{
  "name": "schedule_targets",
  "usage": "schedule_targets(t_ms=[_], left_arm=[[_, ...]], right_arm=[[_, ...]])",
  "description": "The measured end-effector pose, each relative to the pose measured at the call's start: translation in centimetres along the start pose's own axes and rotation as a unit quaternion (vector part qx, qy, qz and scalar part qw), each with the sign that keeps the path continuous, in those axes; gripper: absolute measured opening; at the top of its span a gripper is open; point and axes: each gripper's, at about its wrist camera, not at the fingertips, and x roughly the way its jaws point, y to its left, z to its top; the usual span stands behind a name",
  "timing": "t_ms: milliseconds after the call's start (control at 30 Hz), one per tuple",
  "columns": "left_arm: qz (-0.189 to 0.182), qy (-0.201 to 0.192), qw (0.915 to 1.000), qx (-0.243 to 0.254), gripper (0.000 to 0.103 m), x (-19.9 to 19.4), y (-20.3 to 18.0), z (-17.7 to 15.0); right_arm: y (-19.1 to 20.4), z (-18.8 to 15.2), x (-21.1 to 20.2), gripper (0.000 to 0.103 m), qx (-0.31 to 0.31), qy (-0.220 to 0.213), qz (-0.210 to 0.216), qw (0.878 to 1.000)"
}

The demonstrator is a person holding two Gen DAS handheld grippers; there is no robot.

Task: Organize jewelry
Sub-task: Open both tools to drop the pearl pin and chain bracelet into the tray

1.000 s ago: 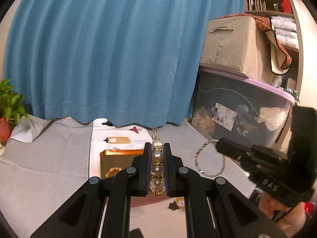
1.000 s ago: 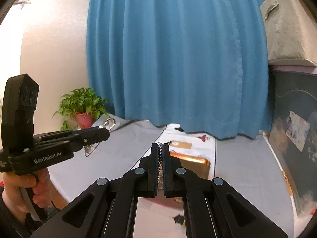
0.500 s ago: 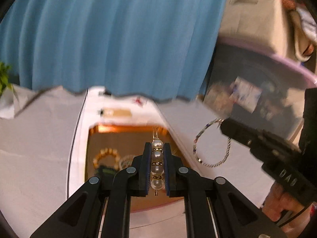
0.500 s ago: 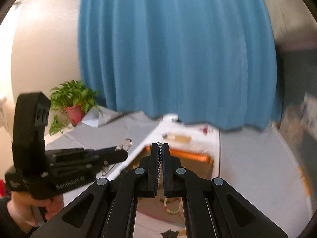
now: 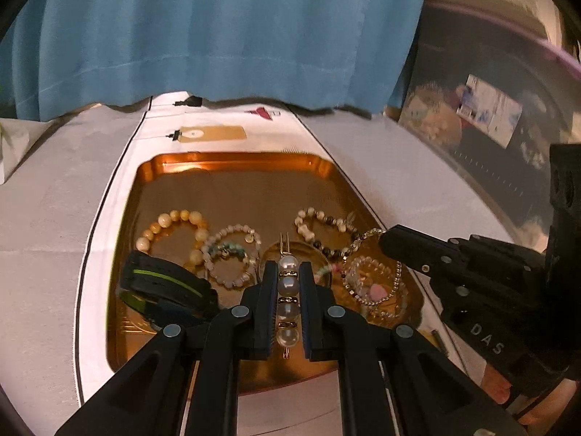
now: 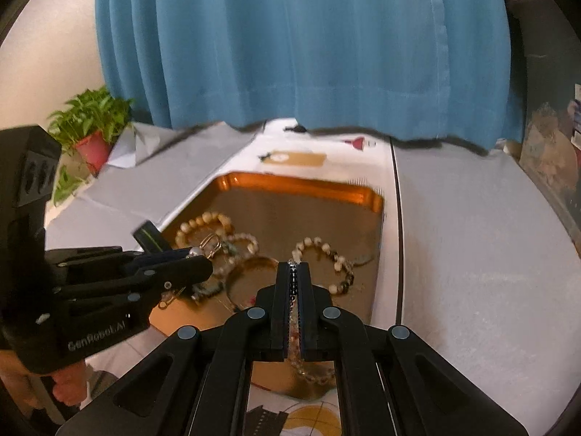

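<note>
My left gripper (image 5: 288, 269) is shut on a pearl hairpin (image 5: 288, 285) and hangs over the near part of a copper tray (image 5: 232, 167). Its gold prongs stick out past the fingertips. My right gripper (image 6: 294, 267) is shut on a thin chain bracelet (image 6: 293, 290). In the left wrist view this chain bracelet (image 5: 398, 272) hangs as a loop from the right gripper (image 5: 385, 241) over the tray's right side. In the right wrist view the left gripper (image 6: 201, 258) comes in from the left, over the tray (image 6: 301, 185). Several bead bracelets (image 5: 170, 218) lie in the tray.
A black and green item (image 5: 163, 287) and a round gold dish (image 6: 254, 265) also lie in the tray. The tray stands on a white mat with a tan tag (image 5: 210, 133) behind it. A blue curtain (image 6: 290, 54), a potted plant (image 6: 90, 120) and a dark storage bin (image 5: 490, 109) surround the table.
Both grippers have come down and tilted toward the tray, which now fills the lower view. Each still grips its piece: the hairpin on the left, the chain on the right.
</note>
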Motion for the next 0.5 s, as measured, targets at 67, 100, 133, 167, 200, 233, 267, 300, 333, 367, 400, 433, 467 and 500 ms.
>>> schedule_targets(t_ms=[67,100,133,167,200,233,267,300,333,367,400,433,467,500], left_arm=[[0.003,0.012,0.9999,-0.002,0.009,0.6,0.0,-0.4],[0.005,0.019,0.9998,-0.002,0.009,0.9,0.0,-0.4],[0.007,0.024,0.9997,-0.002,0.009,1.2,-0.1,-0.6],[0.009,0.029,0.9995,-0.002,0.009,1.4,-0.1,-0.7],[0.010,0.034,0.9993,-0.002,0.009,1.7,-0.1,-0.9],[0.012,0.040,0.9991,-0.002,0.009,1.9,-0.1,-1.1],[0.014,0.047,0.9988,-0.001,0.009,2.1,-0.1,-1.2],[0.016,0.052,0.9985,-0.001,0.009,2.3,-0.2,-1.3],[0.019,0.054,0.9983,-0.002,0.011,2.4,-0.1,-1.4],[0.023,0.058,0.9980,-0.006,0.020,2.4,0.0,-1.5],[0.020,0.061,0.9979,-0.007,0.041,2.3,0.0,-1.4],[0.017,0.060,0.9980,-0.006,0.053,2.0,0.0,-1.4],[0.013,0.053,0.9985,0.001,0.070,1.3,-0.2,-1.3],[0.013,0.045,0.9988,0.012,0.074,0.6,-0.4,-1.2]], right_arm=[[0.0,-0.4,0.4,0.003,-0.005,0.009,-0.007,1.000],[0.0,-0.5,0.8,0.004,-0.008,0.014,-0.010,1.000],[0.0,-0.8,1.0,0.004,-0.010,0.018,-0.014,1.000],[-0.1,-0.9,1.4,0.003,-0.010,0.024,-0.017,1.000],[-0.1,-1.1,1.6,0.003,-0.008,0.028,-0.020,0.999],[-0.1,-1.2,1.9,0.004,-0.005,0.031,-0.022,0.999],[-0.4,-1.3,2.2,0.004,0.000,0.038,-0.023,0.999],[-0.5,-1.4,2.3,0.005,0.005,0.039,-0.024,0.999],[-0.8,-1.5,2.4,0.006,0.015,0.041,-0.027,0.999],[-1.2,-1.5,2.4,0.007,0.024,0.044,-0.031,0.998],[-1.4,-1.6,2.4,0.009,0.030,0.047,-0.032,0.998],[-1.6,-1.6,2.2,0.010,0.033,0.049,-0.030,0.998],[-1.7,-1.5,2.0,0.014,0.035,0.047,-0.028,0.998],[-1.7,-1.4,1.6,0.023,0.037,0.044,-0.029,0.998]])
